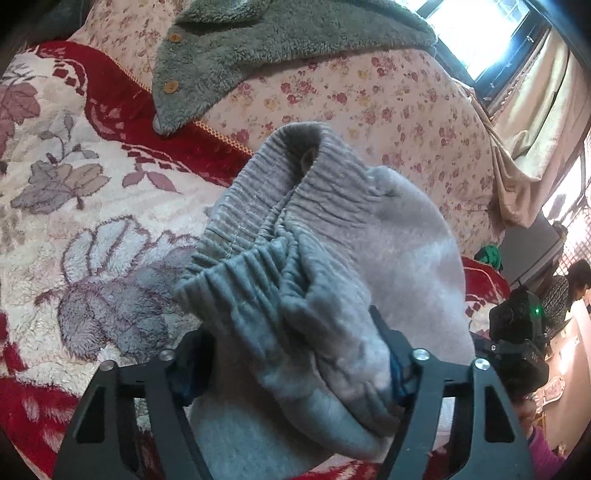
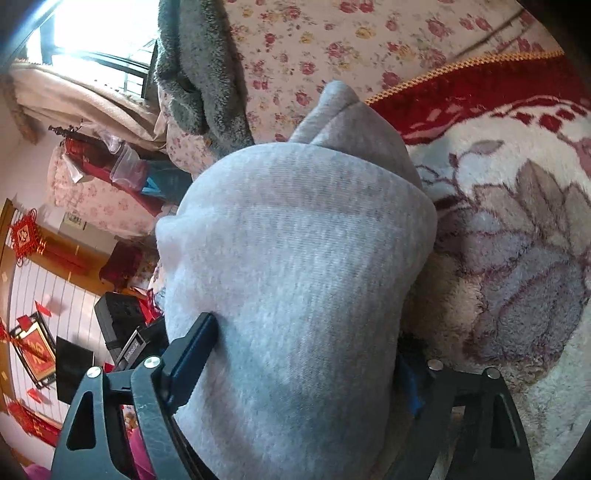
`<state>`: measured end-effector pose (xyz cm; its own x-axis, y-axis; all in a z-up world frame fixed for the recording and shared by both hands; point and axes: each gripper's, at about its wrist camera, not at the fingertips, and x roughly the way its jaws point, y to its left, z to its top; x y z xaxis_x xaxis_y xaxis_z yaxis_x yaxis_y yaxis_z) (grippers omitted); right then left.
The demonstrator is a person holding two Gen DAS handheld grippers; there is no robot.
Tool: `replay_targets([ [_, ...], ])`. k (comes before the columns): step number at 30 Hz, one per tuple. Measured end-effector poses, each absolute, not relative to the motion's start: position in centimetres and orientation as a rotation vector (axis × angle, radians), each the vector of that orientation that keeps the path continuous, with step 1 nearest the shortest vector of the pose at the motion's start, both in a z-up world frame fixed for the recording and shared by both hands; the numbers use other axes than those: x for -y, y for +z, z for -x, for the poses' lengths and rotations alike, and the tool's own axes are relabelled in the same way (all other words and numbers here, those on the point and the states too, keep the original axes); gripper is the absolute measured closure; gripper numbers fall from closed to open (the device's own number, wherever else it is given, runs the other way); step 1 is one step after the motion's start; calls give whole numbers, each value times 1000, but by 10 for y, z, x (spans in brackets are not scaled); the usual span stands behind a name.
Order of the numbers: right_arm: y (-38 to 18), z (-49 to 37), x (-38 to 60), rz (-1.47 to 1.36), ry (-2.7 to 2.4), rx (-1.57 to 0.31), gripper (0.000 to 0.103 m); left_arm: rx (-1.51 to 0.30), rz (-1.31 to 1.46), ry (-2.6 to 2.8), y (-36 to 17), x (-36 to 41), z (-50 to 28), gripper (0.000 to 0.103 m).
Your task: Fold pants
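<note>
Two grippers, both clamped on the same grey pants (image 1: 325, 280), which are bunched up and held above the blanket (image 1: 74, 206).

Left gripper (image 1: 291, 354): jaws closed onto a thick wad of fabric at the waist end. Elastic waistband (image 1: 258, 206) is gathered and stands up ahead of the fingers, its opening facing away from the camera. Blue pads on the fingers (image 1: 400, 373) press into the cloth on both sides.

Right gripper (image 2: 306, 354): jaws pinched on a folded bundle of the pants (image 2: 295, 258). Left finger (image 2: 195, 343) digs into the cloth; the right finger is mostly hidden behind the fabric, only a blue pad edge shows. The bundle fills most of the right wrist view, with a rounded fold at the top.

Under the pants: a plush cream blanket with red border and grey-purple flowers (image 2: 517, 258). Behind it, a pink floral quilt (image 1: 369, 92) in a heap, with a grey fleece jacket (image 1: 229, 48) with wooden buttons draped over it.

Bright window (image 1: 476, 29) and beige curtain (image 1: 535, 122) at the far side. In the left wrist view the other gripper's body with a green LED (image 1: 537, 311) sits at the right edge. A red knot ornament (image 2: 26, 236) hangs on the wall in the right wrist view.
</note>
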<state>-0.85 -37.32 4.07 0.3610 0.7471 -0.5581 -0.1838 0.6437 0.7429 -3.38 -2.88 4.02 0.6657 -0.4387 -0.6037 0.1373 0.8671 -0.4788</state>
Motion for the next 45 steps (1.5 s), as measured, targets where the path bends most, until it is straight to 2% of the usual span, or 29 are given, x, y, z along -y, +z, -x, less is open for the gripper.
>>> replay_targets([
  [13,80,22,405,-625,636,-958,18,-732,408,-390,78,67,42,35],
  [25,108,52,478,-631,550,-894,18,-720,364,-489,99,146,40,35],
  [33,111,70,530,-629,506,-884,18,-744,349,-518,94,194,41,35],
  [45,81,81,572,-653,475,-914,18,-787,303,-493,67,235,50,35],
])
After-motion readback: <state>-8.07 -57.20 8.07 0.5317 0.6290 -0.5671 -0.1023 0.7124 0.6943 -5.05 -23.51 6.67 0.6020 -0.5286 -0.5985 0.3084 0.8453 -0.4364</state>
